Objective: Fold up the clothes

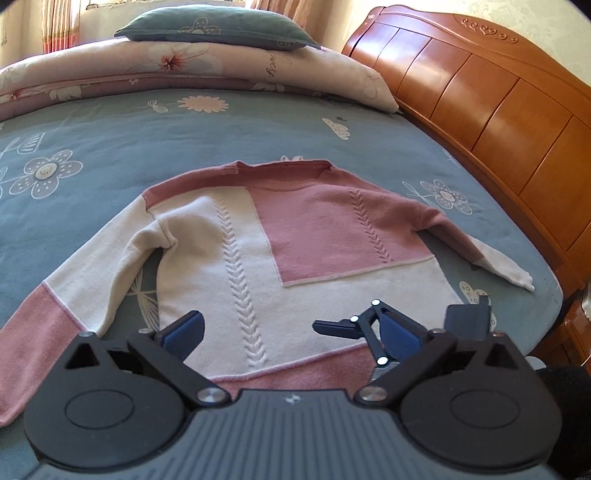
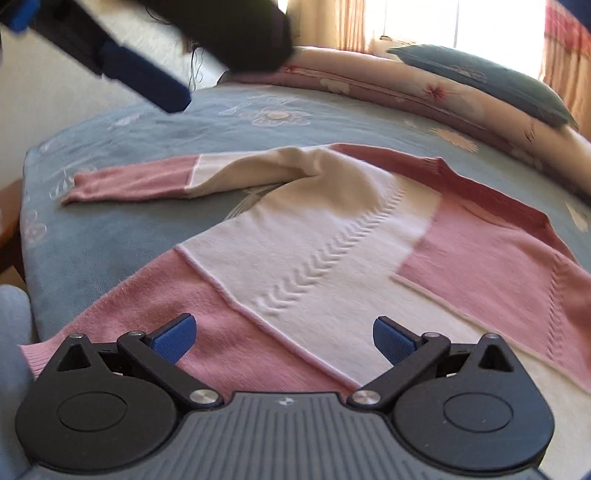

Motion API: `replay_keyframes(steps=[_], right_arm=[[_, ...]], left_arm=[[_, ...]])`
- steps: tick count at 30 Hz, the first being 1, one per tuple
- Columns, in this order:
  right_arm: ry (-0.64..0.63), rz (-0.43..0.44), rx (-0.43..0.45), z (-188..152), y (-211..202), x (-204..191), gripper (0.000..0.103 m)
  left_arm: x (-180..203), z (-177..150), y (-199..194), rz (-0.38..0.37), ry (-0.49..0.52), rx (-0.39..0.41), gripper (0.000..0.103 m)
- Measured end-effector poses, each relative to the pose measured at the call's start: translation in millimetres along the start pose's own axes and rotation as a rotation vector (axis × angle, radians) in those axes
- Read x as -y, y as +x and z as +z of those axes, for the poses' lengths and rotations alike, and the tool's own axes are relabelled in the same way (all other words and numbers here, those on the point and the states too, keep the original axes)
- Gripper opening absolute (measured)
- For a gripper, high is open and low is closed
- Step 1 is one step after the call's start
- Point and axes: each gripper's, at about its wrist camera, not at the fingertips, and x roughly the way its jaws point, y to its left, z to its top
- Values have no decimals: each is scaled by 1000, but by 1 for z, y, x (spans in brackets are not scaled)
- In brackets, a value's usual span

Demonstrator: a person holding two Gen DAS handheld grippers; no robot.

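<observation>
A sweater (image 1: 258, 236) lies flat on the bed (image 1: 110, 140) with both sleeves spread out to its sides, a folded quilt (image 1: 207, 66) behind it carrying a pillow (image 1: 214, 31) on top, a headboard (image 1: 480, 103) along the right, and both grippers over its near hem.

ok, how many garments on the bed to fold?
1: a pink-and-white sweater spread flat on the blue floral bedspread, sleeves out to both sides. Nothing else foldable shows; beyond the frames, unknown.
</observation>
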Motion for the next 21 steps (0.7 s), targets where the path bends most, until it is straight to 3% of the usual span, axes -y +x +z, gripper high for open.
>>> replay_keyframes(steps=[4, 11, 15, 19, 21], right_arm=[[-28, 11, -26, -17, -1, -20, 103], [-26, 119, -104, -48, -55, -17, 103], [93, -17, -51, -62, -90, 34, 103], [241, -190, -104, -94, -101, 91, 103], [240, -205, -112, -114, -110, 97, 103]], left_arm=[[-3, -11, 9, 39, -8, -44, 100], [7, -29, 55, -19, -31, -131, 100], [16, -46, 86, -33, -44, -168, 101], [23, -70, 101, 49, 0, -175, 100], [30, -85, 99, 84, 65, -139, 101]])
